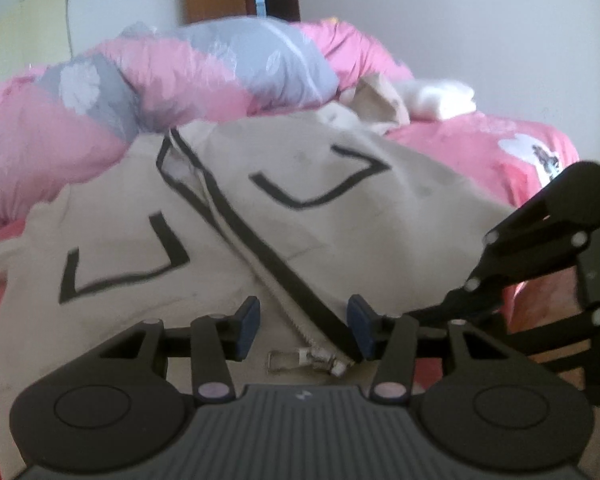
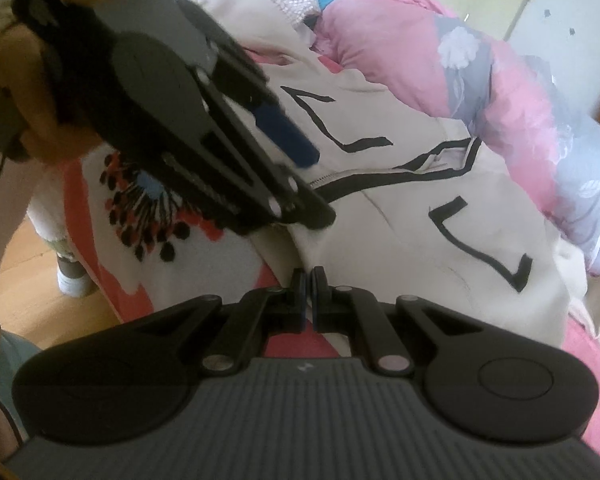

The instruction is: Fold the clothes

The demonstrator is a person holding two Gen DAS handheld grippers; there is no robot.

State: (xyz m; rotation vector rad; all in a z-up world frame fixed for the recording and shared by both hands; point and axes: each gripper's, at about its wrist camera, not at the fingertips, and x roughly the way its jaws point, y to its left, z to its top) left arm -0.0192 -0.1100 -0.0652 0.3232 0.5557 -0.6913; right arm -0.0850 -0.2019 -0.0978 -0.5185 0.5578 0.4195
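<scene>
a cream jacket (image 1: 332, 216) with black outlined pockets and a black-edged zip lies spread across a bed, its front facing up, on a pink bedsheet (image 1: 480, 148). behind it a rolled pink and grey floral duvet (image 1: 220, 76) runs along the far side, and a small heap of white clothes (image 1: 440, 100) sits near the wall. the left gripper (image 1: 305, 330) hovers low over the jacket's hem with its jaws about half apart; the zip's lower end and its metal zip pull (image 1: 300, 360) lie in the gap between the blue pads, but the pads do not press on anything. the right gripper (image 2: 309, 300) has its jaws closed together at the jacket's lower edge, where cream fabric meets the pink sheet; whether a fold of cloth is pinched between the pads cannot be told. in the right wrist view the left gripper crosses the upper left, held by a hand (image 2: 16, 76), above a white patch of the sheet printed with a red and black flower print (image 2: 148, 208). a strip of wooden floor (image 2: 32, 280) shows at the bed's edge.
</scene>
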